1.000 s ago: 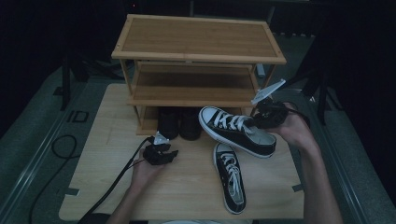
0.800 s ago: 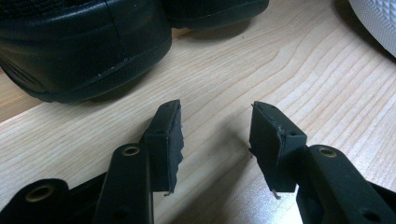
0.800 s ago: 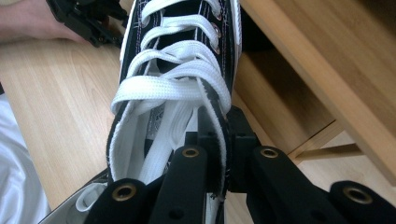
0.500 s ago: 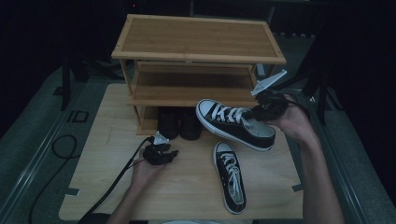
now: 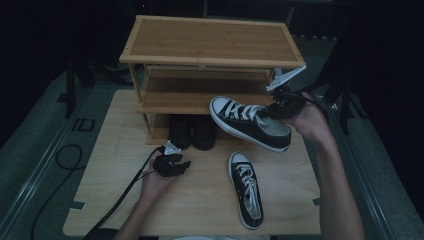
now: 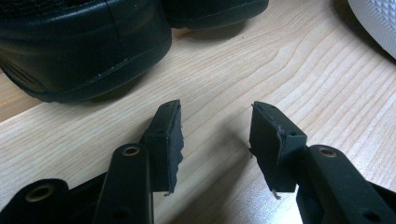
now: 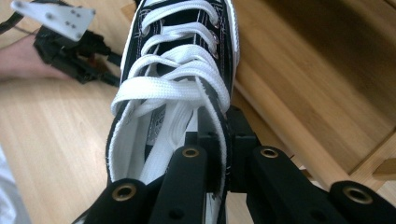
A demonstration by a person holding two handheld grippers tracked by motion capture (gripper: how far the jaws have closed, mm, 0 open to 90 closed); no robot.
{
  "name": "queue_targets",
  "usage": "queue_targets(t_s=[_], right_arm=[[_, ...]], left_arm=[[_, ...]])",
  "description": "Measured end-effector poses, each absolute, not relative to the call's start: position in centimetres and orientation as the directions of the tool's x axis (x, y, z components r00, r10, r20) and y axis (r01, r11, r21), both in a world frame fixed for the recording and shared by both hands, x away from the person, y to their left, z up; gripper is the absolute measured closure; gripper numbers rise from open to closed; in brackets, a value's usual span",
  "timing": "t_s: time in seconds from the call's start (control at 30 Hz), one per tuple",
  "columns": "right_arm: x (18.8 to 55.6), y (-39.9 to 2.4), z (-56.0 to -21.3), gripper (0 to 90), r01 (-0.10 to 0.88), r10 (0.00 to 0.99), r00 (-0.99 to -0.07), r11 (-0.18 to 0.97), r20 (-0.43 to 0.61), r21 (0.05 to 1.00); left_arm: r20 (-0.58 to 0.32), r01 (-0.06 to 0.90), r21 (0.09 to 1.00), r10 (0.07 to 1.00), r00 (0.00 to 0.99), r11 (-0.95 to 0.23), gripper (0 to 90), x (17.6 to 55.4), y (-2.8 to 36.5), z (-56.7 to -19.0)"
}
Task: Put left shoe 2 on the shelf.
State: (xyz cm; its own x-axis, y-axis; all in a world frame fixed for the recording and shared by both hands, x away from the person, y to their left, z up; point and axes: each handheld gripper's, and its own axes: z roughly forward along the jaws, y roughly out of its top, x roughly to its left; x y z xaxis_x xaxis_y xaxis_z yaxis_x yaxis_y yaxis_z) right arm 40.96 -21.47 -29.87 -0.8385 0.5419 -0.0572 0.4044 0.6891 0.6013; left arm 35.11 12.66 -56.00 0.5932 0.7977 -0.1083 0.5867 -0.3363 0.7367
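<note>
The right claw (image 5: 278, 106) is clenched on the side wall of 1 black sneaker (image 5: 250, 122), holding it in the air just in front of the shoe rack (image 5: 210, 60) at its middle shelf, so the step in hand looks like shelving the shoe. The left claw (image 5: 175, 166) rests released and empty on the bench (image 5: 100, 200). Next, the toe needs steering onto that shelf before letting go; the second sneaker (image 5: 246, 190) waits on the bench.

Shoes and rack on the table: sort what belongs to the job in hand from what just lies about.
In the job:
- lifted sneaker, side wall clamped by the right gripper
- second sneaker, flat on the table
- wooden shoe rack

Lying about:
- black shoes under the rack
- left gripper, open, idle
</note>
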Motion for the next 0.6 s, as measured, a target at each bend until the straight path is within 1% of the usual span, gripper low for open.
queue_targets(t_s=[0.6], right_arm=[[43.1,-20.7,-30.4,87.7,0.476,0.651,-0.757,0.605,-0.052,0.639]], left_arm=[[-0.108,0.586,0.737,0.797,0.594,-0.337,54.2,35.1,12.6,-56.0]])
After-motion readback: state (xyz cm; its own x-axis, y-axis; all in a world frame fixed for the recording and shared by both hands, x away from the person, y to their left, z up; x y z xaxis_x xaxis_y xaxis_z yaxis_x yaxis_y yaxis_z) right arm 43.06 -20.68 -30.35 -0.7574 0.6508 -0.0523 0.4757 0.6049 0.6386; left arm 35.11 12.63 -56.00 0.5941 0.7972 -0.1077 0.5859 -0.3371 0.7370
